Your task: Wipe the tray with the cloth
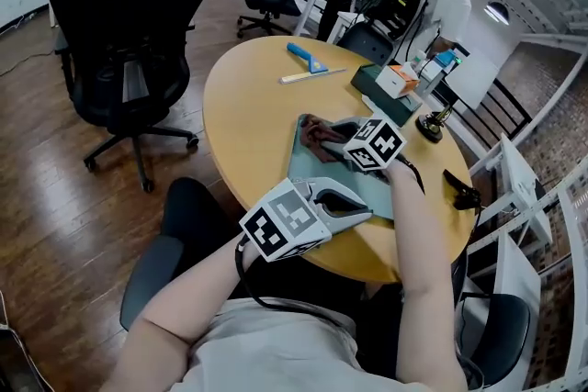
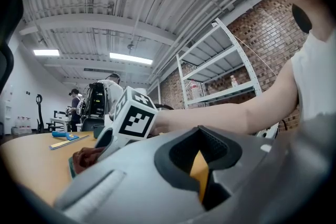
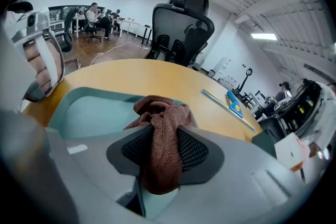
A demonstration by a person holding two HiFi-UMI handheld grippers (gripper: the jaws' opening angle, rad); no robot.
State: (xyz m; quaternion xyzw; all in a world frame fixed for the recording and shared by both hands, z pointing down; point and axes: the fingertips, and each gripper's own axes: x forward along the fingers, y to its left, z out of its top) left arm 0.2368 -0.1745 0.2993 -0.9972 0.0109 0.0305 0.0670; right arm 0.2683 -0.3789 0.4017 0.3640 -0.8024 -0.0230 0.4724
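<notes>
Low over the teal tray (image 1: pixel 308 172), held the right gripper (image 1: pixel 329 149) on an outstretched forearm, jaws pinched on the brown cloth (image 1: pixel 315 133), bunched on the tray's far end. Rested the left gripper (image 1: pixel 360 208) at the tray's near edge, jaws together, empty. Showed the cloth pinned between the pads only from the right gripper view; both forearms over the table (image 1: pixel 248 96) only from the head view.
</notes>
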